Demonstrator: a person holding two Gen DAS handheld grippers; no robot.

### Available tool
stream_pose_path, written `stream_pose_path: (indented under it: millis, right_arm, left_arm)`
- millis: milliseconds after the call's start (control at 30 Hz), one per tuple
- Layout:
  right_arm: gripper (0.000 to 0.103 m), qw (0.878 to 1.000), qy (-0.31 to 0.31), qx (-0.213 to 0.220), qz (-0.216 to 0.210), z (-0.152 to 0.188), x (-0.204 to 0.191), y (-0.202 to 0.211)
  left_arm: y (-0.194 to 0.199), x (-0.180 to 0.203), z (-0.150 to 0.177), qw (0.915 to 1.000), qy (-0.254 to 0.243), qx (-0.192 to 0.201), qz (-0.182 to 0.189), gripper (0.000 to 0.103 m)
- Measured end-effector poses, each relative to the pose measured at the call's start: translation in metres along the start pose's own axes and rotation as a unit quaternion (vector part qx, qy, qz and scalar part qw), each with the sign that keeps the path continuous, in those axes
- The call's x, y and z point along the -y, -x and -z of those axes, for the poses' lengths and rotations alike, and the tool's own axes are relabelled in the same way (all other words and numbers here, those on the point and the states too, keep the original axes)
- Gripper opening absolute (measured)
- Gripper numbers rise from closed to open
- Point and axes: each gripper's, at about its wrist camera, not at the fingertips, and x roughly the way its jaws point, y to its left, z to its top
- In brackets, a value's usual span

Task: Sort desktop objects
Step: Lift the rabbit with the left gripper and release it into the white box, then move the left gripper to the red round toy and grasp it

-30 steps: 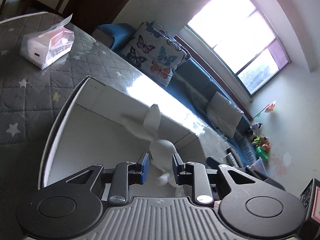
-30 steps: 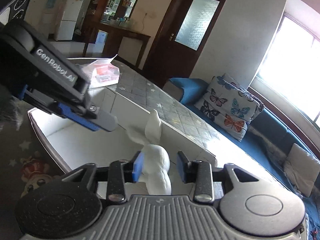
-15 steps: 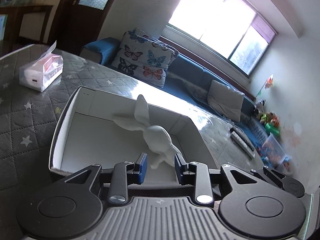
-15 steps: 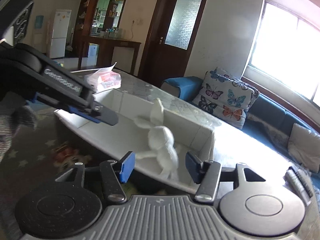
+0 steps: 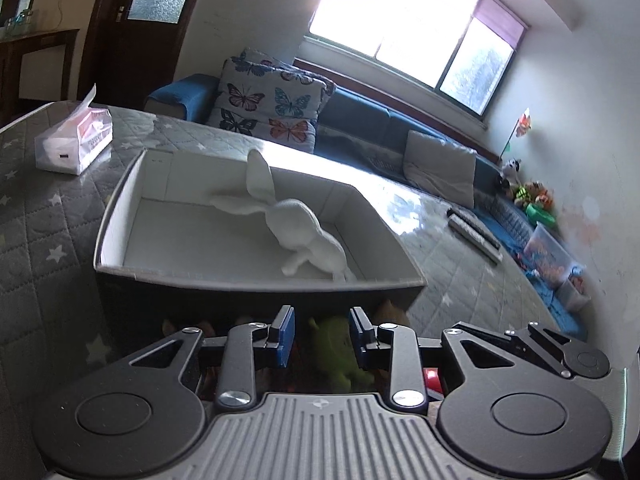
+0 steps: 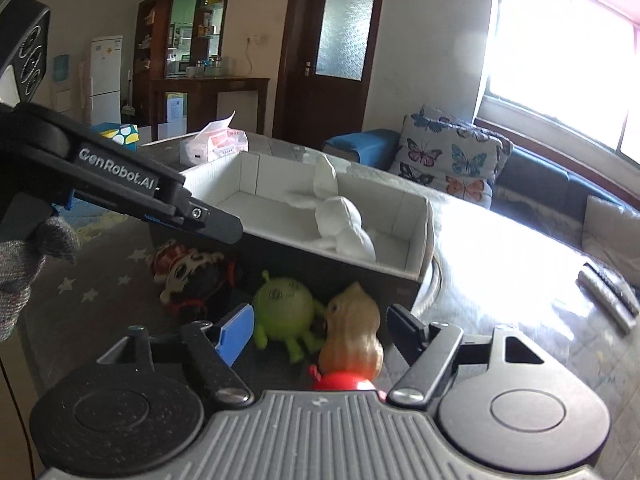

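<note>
A white plush rabbit [image 5: 296, 228] lies inside the white-lined storage box [image 5: 120, 192], also seen in the right wrist view [image 6: 344, 224]. In front of the box lie a green plush toy [image 6: 284, 308], a tan peanut-shaped toy [image 6: 352, 332], a doll with a big-eyed face [image 6: 188, 276] and a red object [image 6: 340, 382]. My right gripper [image 6: 320, 332] is open and empty, above the green and tan toys. My left gripper [image 5: 322, 334] is open and empty, in front of the box over the green toy [image 5: 336, 348]; it also shows at the left of the right wrist view [image 6: 216, 226].
A tissue pack [image 5: 74, 142] lies on the quilted star-pattern table cover [image 5: 48, 216] behind the box. Two remote controls [image 5: 474, 234] lie at the table's right. A blue sofa with butterfly cushions [image 5: 268, 108] stands beyond the table.
The rabbit was let go in the box. Both grippers have drawn back from the box, the right one opening wide; the toys in front of the box have come into view.
</note>
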Motion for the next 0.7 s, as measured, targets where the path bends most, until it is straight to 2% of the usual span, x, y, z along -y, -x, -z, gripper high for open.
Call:
stream_pose_path:
  millis: [300, 700]
  right_arm:
    - [0.079, 0.999, -0.032, -0.015, 0.011, 0.020, 0.003, 0.003]
    - [0.080, 0.997, -0.071, -0.033, 0.014, 0.042, 0.011, 0.006]
  left_arm:
    - [-0.012, 0.013, 0.026, 0.9988, -0.007, -0.044, 0.017, 0.033]
    - [-0.019, 0.034, 0.038, 0.9966, -0.024, -0.073, 0.028, 0.033]
